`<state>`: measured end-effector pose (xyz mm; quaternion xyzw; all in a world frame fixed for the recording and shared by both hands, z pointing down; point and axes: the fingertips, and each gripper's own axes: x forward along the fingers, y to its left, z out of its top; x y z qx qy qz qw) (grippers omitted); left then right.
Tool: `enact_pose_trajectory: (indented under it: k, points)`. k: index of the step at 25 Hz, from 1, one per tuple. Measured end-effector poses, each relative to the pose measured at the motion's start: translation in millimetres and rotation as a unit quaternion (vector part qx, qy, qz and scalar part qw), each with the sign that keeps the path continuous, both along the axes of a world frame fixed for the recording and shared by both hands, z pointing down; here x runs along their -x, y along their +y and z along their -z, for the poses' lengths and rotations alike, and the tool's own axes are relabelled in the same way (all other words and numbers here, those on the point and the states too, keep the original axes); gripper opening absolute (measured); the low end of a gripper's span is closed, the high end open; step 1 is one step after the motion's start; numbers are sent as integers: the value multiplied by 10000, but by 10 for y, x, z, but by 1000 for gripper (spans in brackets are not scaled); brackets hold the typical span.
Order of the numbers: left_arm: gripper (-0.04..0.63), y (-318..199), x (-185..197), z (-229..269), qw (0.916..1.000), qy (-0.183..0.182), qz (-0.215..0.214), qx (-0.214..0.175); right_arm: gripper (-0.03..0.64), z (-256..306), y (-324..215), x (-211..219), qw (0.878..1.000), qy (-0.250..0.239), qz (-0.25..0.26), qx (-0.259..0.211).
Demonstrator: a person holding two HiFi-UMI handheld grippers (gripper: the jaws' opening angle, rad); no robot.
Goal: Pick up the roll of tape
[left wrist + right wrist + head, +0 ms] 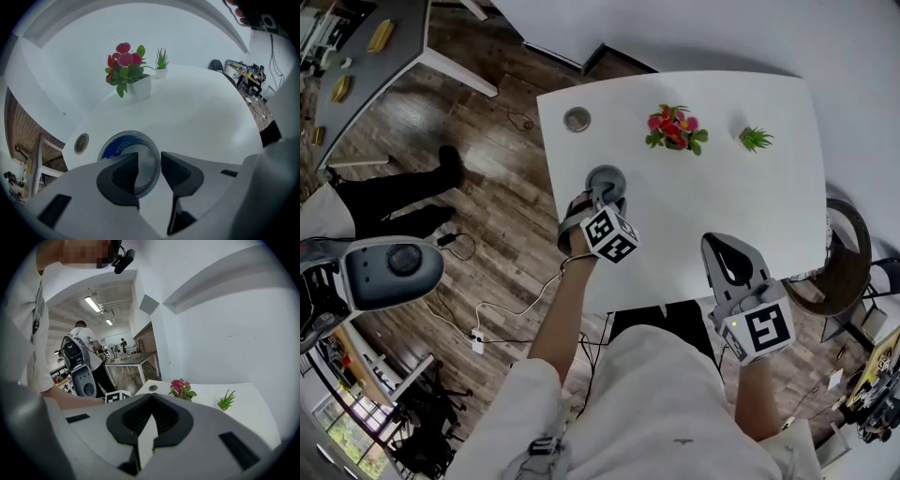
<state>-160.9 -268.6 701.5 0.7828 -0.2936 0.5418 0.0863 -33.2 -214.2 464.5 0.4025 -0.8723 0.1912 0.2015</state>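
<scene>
The roll of tape [605, 175] lies flat near the left side of the white table [750, 206]; it is a grey ring with a blue inner label [117, 140]. My left gripper [605, 194] points steeply down onto it. In the left gripper view its jaws [149, 164] straddle the ring's near wall, one inside the hole and one outside, with a sliver of gap showing, so it is open. My right gripper [731, 258] hovers over the table's front edge, shut and empty, its jaws [151, 397] meeting.
A pot of red flowers [675, 128], a small green plant [755, 139] and a round metal disc [577, 119] stand at the table's far side. A person's dark legs [394, 192] and a grey device [394, 267] are at left, and a chair [844, 253] at right.
</scene>
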Motion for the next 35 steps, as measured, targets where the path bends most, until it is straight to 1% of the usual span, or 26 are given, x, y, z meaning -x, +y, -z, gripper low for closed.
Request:
enact_pose_trajectory:
  k: [6, 15, 22, 35]
  points:
    - [157, 16, 1, -22, 9997, -174, -162, -7, 8, 6, -40, -10, 10000, -17, -39, -13]
    - [140, 29, -4, -30, 9986, -302, -426, 11, 8, 11, -71, 45, 10000, -41, -33, -6]
    - [94, 66, -4, -29, 9973, -387, -628, -45, 8, 28, -45, 89, 10000, -35, -48, -21]
    - [66, 103, -22, 4, 9969, -311, -719, -86, 8, 94, 3, 193, 10000, -3, -50, -77]
